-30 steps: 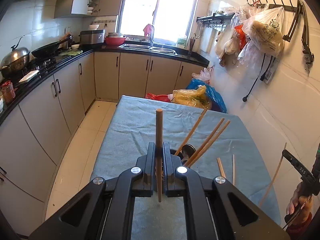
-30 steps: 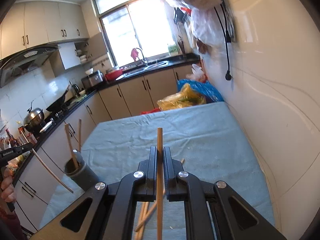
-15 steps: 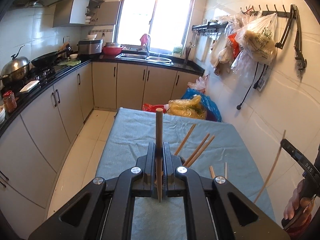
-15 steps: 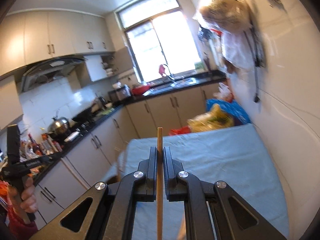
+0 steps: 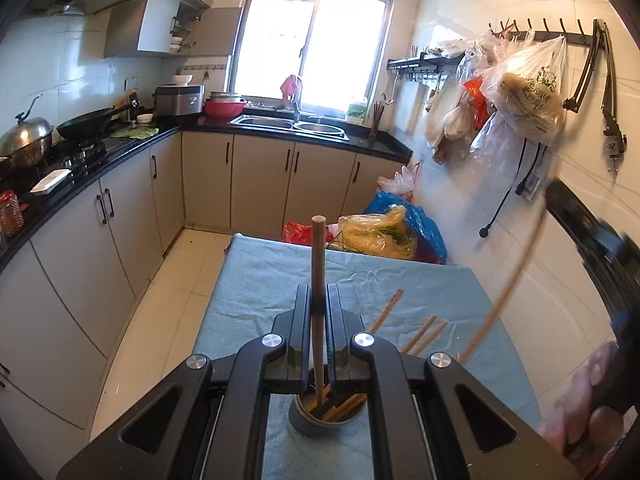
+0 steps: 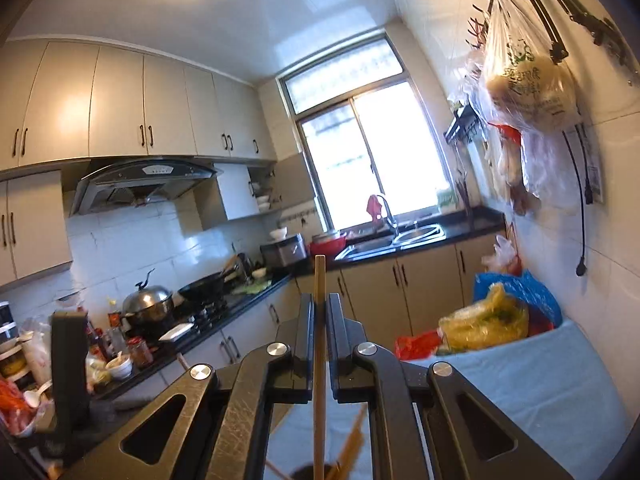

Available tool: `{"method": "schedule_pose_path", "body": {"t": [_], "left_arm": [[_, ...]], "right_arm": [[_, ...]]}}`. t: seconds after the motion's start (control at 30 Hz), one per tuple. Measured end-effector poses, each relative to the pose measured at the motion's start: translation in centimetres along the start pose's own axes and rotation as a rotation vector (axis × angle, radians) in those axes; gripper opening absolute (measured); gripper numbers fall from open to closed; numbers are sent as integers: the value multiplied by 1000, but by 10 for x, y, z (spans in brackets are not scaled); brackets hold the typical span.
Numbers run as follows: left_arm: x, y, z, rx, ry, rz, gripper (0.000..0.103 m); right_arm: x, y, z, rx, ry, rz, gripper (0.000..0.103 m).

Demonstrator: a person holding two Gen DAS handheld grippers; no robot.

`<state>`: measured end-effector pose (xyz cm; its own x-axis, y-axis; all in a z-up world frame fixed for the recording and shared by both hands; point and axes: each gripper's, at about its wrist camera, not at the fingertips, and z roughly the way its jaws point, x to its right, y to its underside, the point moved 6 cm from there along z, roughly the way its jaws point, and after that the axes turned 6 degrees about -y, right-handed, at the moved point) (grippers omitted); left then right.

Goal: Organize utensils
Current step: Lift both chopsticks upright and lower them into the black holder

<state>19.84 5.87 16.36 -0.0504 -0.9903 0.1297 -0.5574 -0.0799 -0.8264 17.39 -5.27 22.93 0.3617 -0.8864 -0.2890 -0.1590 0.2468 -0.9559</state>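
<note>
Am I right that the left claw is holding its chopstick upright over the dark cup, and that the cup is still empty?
Not quite: the left wrist view shows the left claw holding its chopstick upright over the dark cup, but the cup already holds several chopsticks.

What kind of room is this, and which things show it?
Most likely a home kitchen. A double sink sits under the window, a wok rests on the gas stove, and a range hood hangs above. Chopsticks stand in a holder on the cloth-covered table.
</note>
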Motion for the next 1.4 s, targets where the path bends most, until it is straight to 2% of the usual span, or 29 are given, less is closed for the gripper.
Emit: {"method": "schedule_pose_path", "body": {"t": [0.23, 0.47, 0.67, 0.87, 1.1, 1.4], "left_arm": [[-10, 13, 25, -36, 15, -9, 6], [-16, 29, 40, -71, 23, -20, 6], [-18, 39, 44, -84, 26, -28, 6], [-15, 44, 39, -78, 29, -10, 6], [-7, 48, 37, -73, 20, 24, 6], [-1, 50, 48, -82, 27, 47, 7]], "right_arm": [[-4, 39, 55, -54, 13, 15, 6], [1, 78, 77, -118, 23, -15, 6], [-2, 93, 66, -148, -4, -47, 6], [-2, 102, 24, -143, -32, -74, 6], [23, 119, -5, -165, -25, 25, 6], [62, 137, 14, -240, 0, 183, 6]]}}
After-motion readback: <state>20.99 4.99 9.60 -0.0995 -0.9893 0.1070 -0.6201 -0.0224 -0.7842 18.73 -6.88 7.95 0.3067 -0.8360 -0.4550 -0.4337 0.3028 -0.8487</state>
